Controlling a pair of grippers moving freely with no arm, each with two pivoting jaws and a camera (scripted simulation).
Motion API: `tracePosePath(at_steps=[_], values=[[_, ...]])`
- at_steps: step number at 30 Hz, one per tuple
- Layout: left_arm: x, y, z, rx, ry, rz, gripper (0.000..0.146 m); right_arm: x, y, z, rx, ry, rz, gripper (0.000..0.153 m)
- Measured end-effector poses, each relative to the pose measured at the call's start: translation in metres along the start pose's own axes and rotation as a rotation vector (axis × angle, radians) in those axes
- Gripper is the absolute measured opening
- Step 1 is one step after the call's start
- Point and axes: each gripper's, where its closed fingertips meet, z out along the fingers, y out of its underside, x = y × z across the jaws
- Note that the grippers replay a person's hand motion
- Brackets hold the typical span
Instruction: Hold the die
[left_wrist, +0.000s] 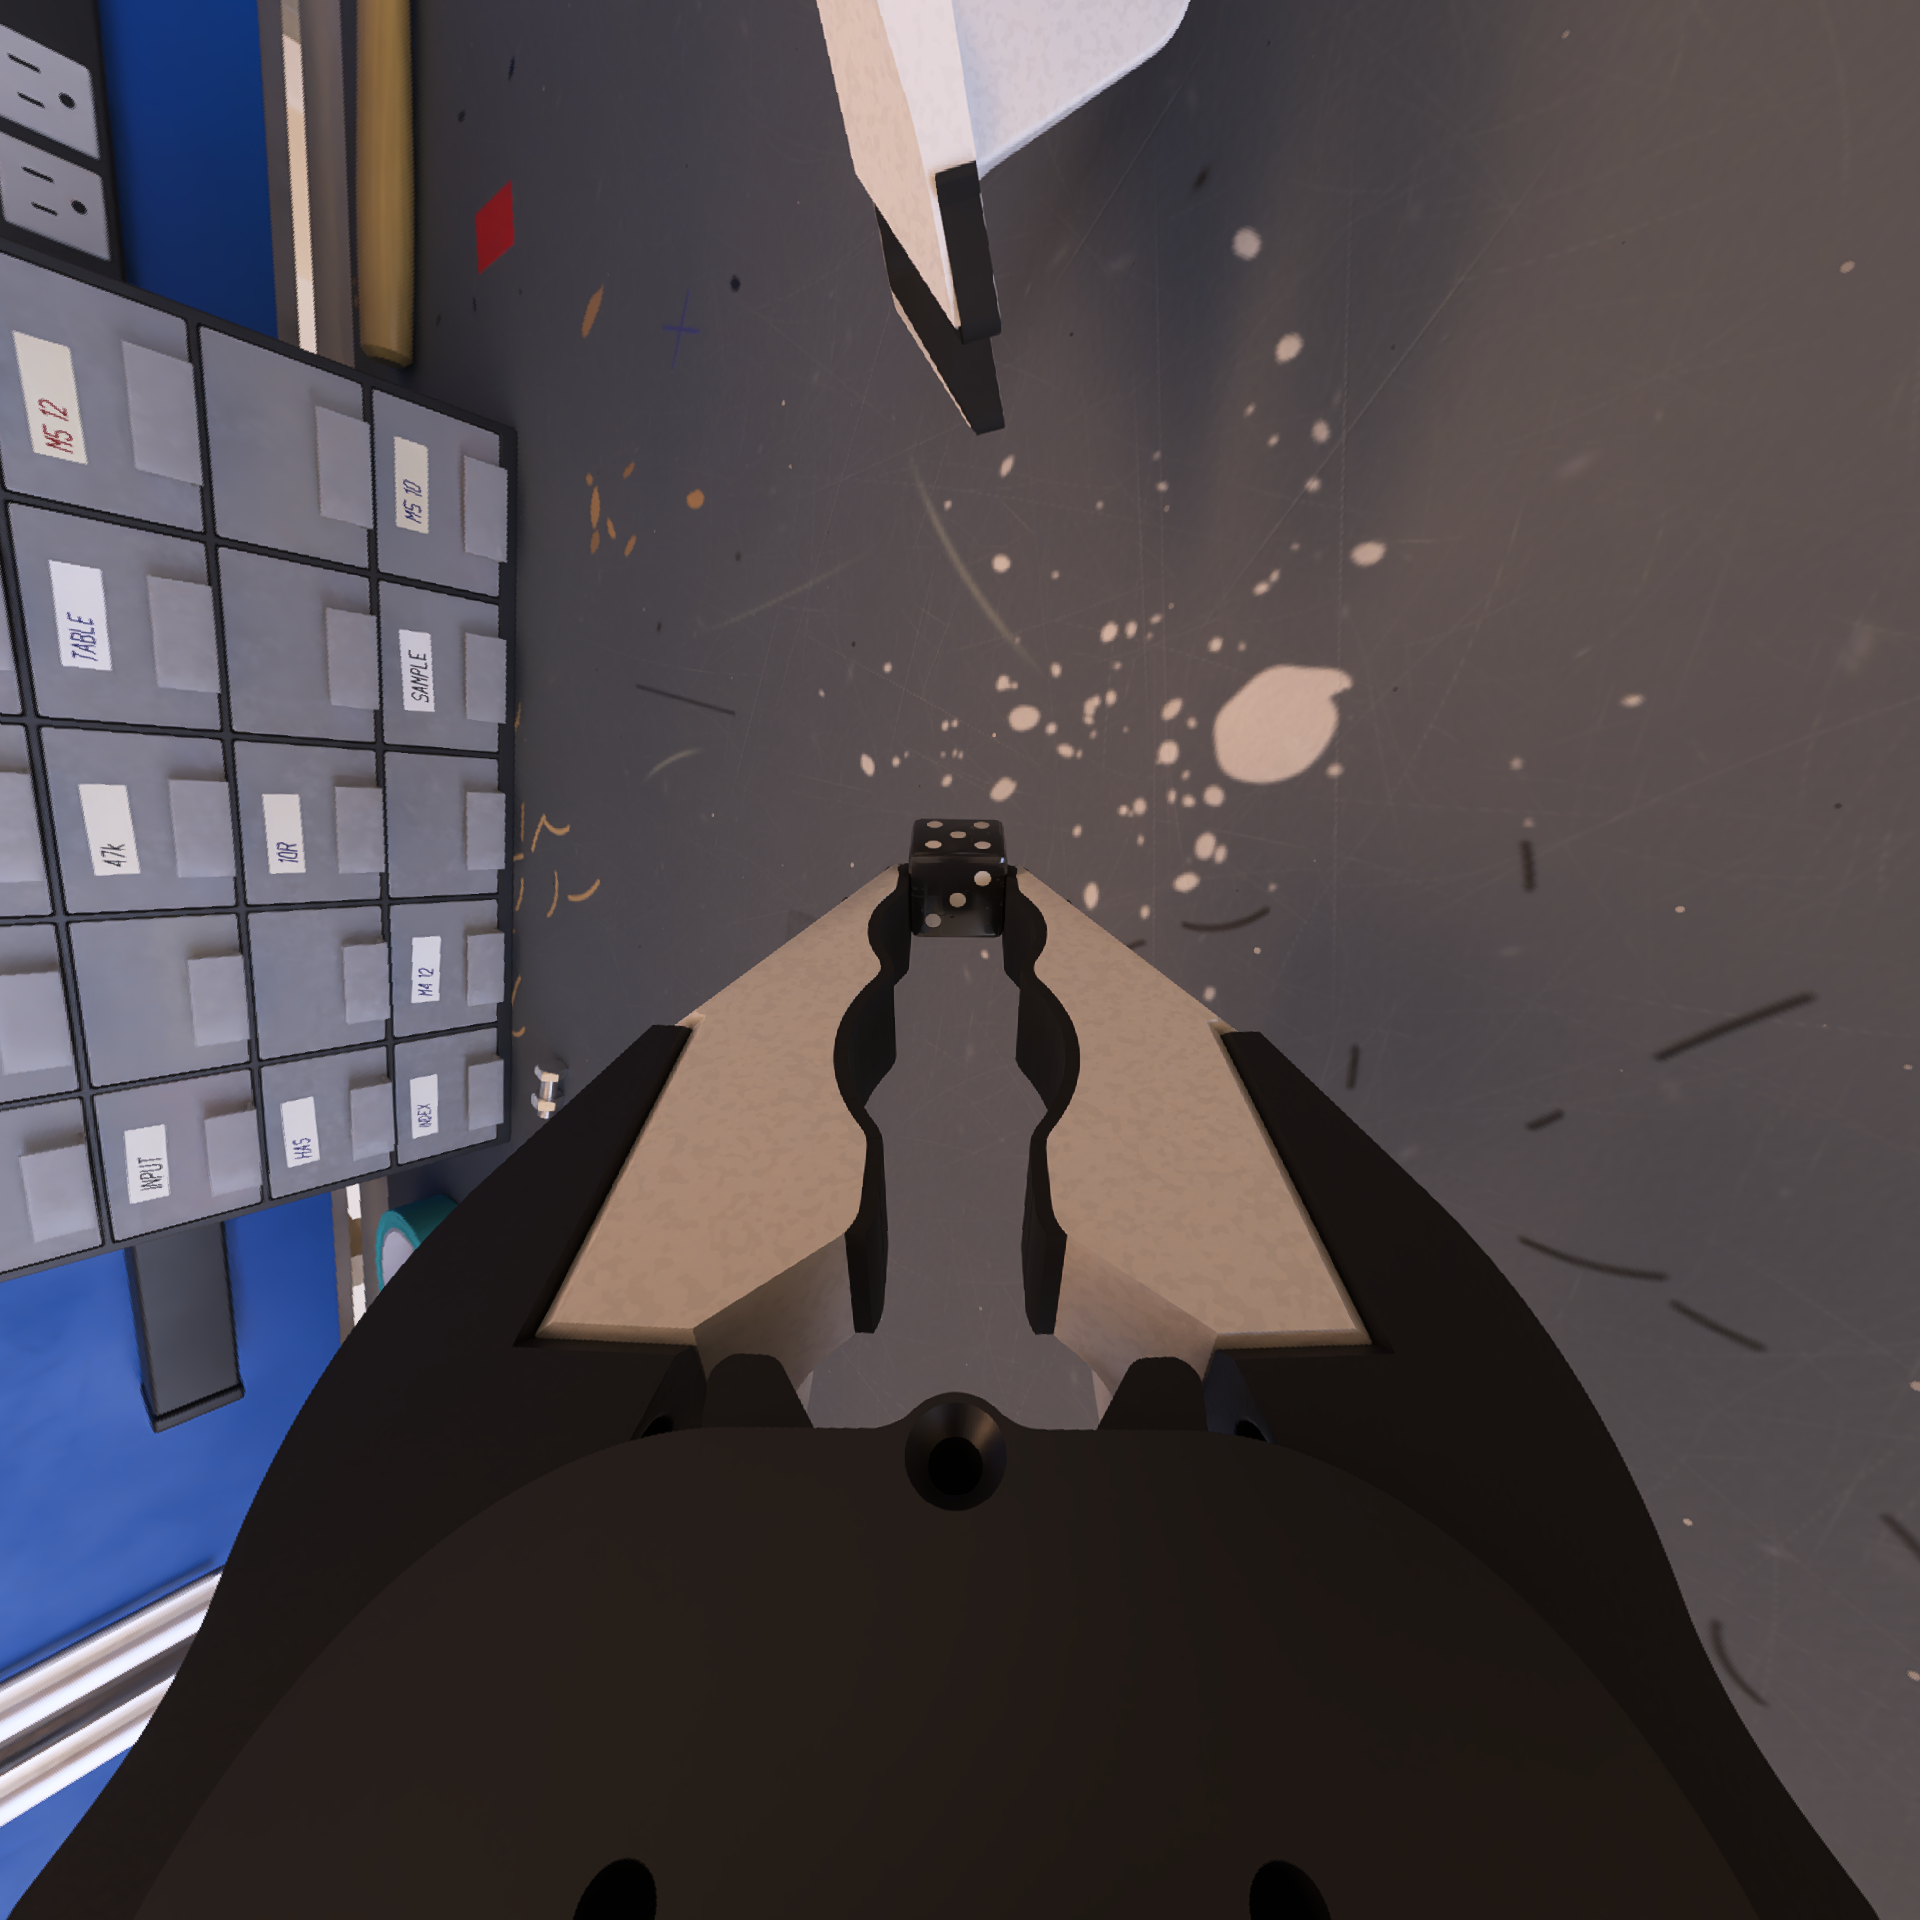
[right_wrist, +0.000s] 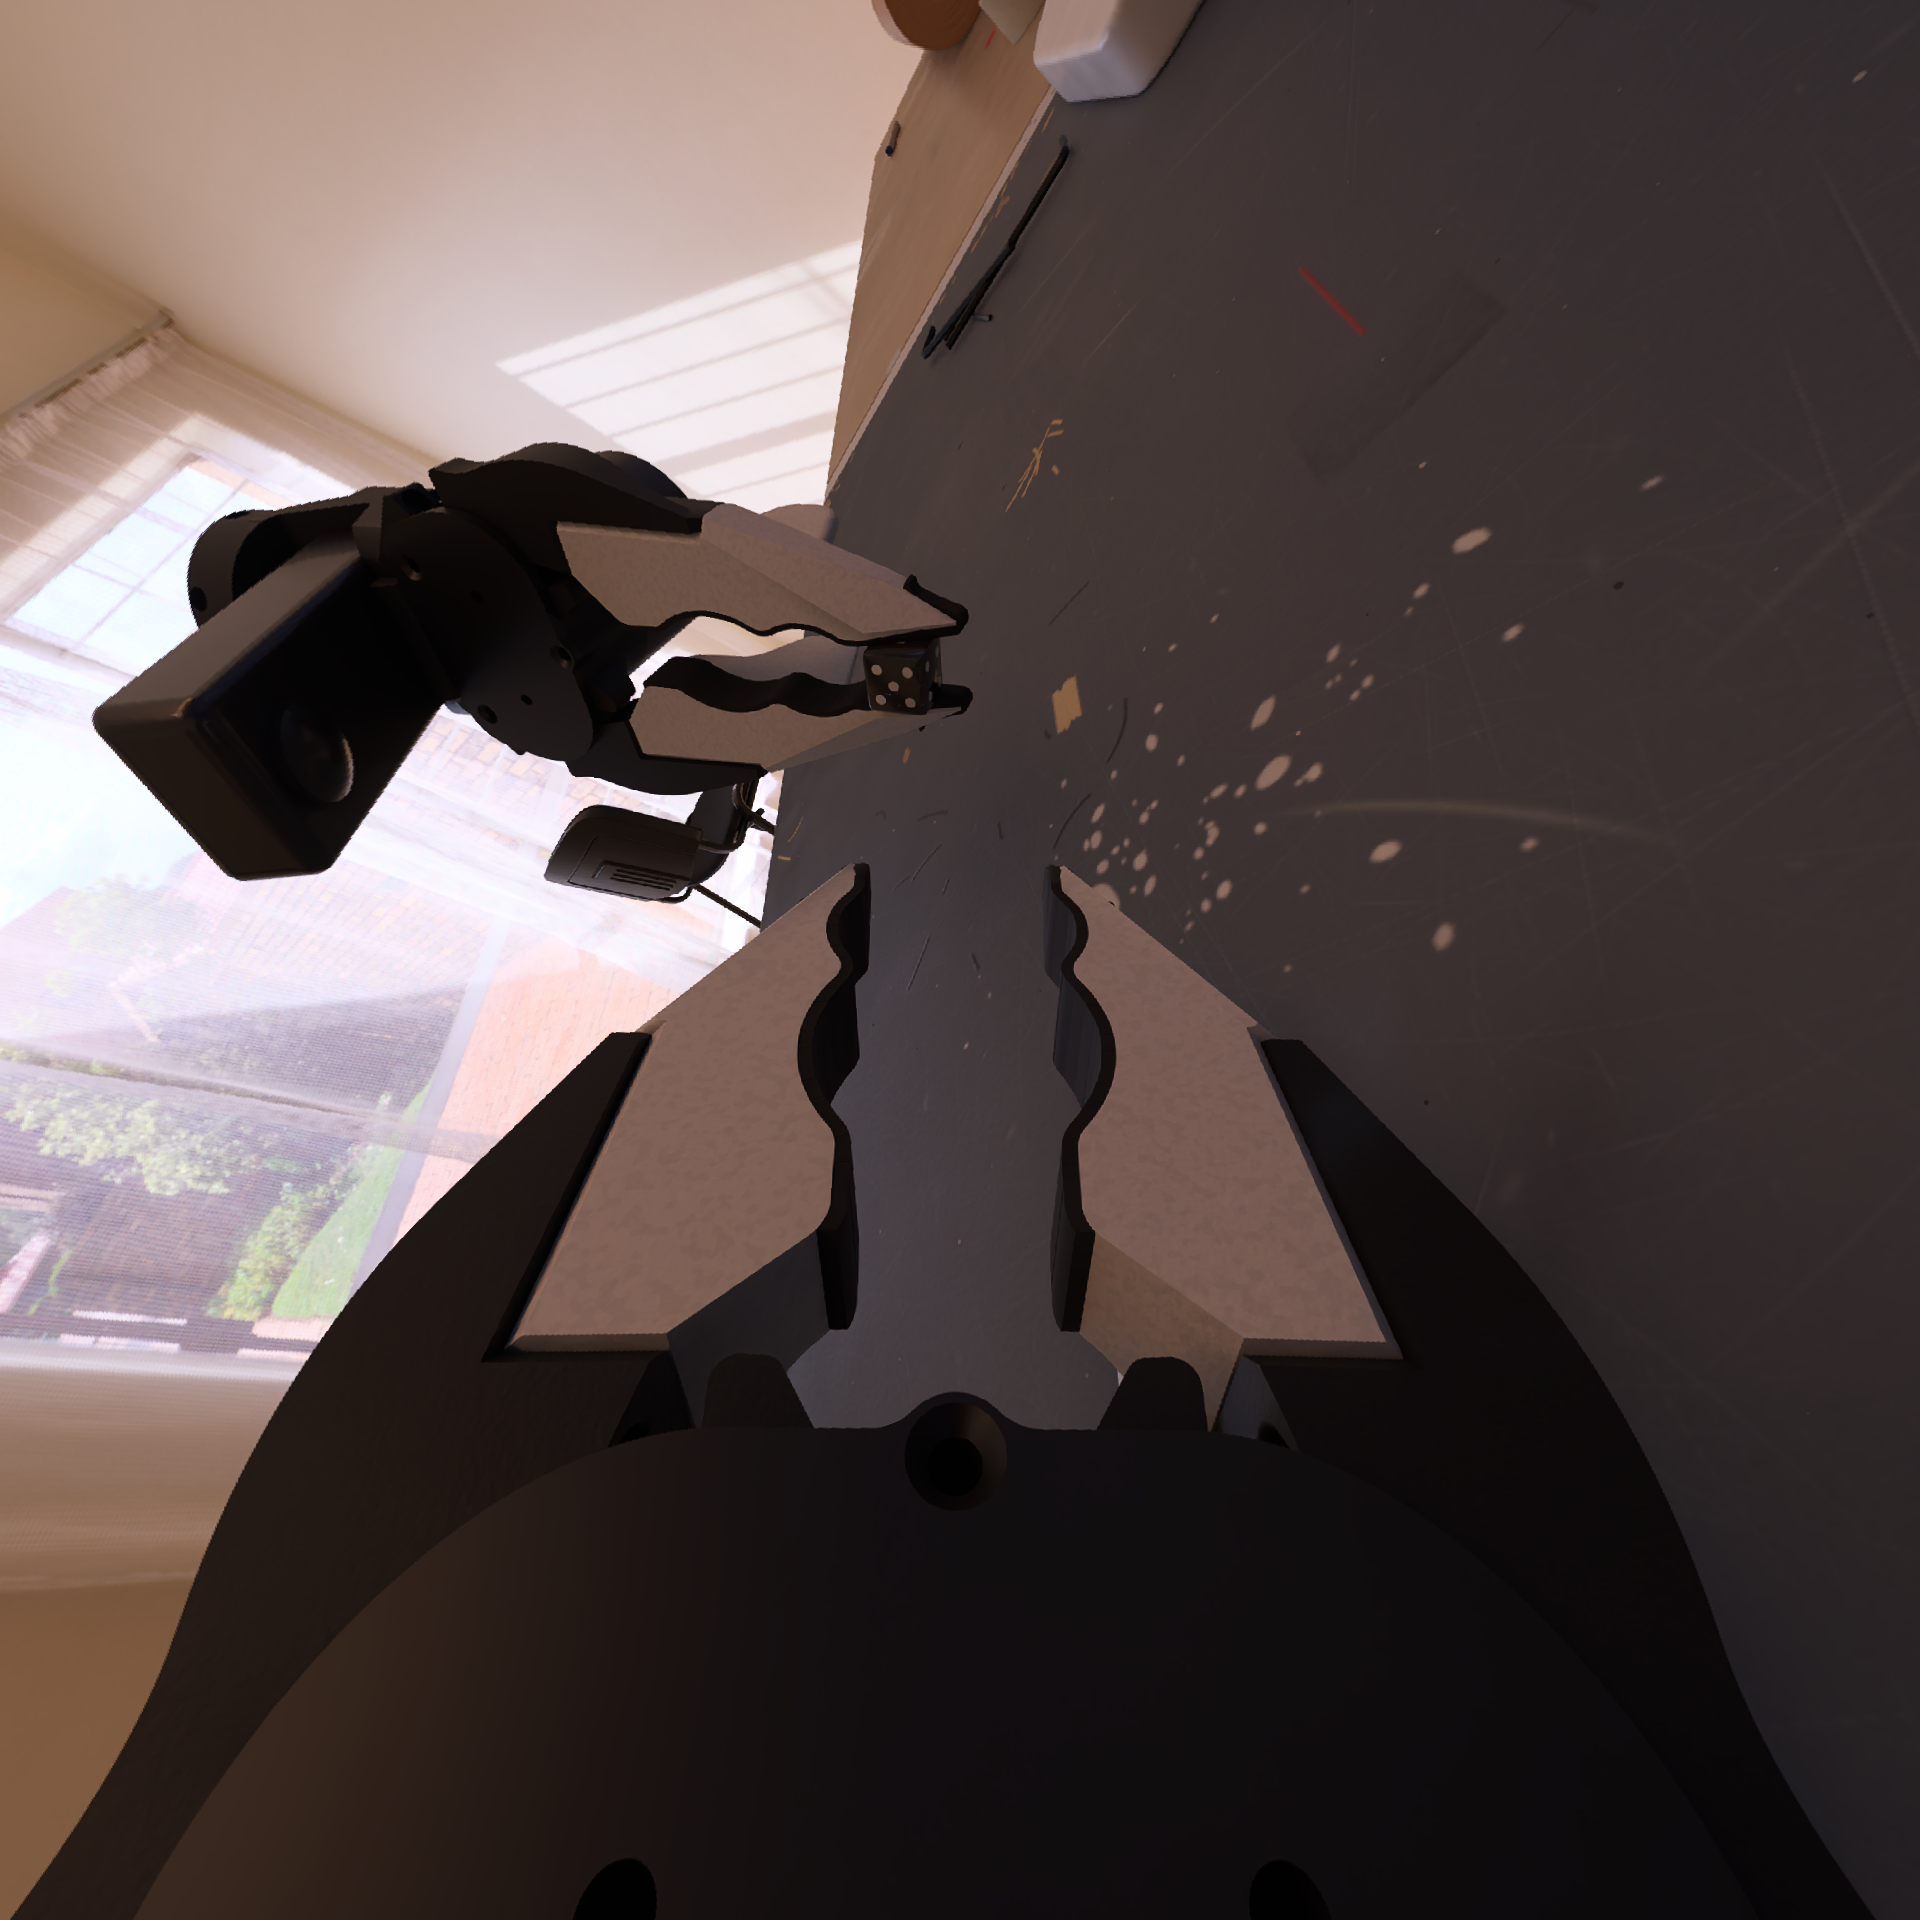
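The left gripper (left_wrist: 956, 883) pinches the black die (left_wrist: 957, 878) between its fingertips, lifted clear of the paint-spattered grey tabletop (left_wrist: 1455, 1039) near its middle, while the right gripper (right_wrist: 956, 883) hangs nearby with jaws parted and empty, and a grey drawer cabinet (left_wrist: 260, 779) stands along one table edge.

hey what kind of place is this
Likely a workshop or electronics bench: a dark, paint-spattered worktop, a grey cabinet of small labelled parts drawers and power outlets beside it. A window shows greenery outside.
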Motion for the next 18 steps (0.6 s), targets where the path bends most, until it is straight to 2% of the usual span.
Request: tracePosePath(at_steps=[8, 12, 18], values=[[-0.003, 0.001, 0.001, 0.007, -0.002, -0.010, 0.016, 0.001, -0.003, 0.000, 0.017, 0.008, -0.008, 0.033], [-0.006, 0.002, 0.003, 0.010, 0.016, -0.025, 0.016, 0.001, -0.013, -0.002, 0.042, 0.030, -0.057, 0.034], [-0.014, -0.001, 0.008, 0.014, 0.100, -0.053, 0.016, 0.007, -0.020, -0.008, 0.048, -0.027, 0.028, 0.034]])
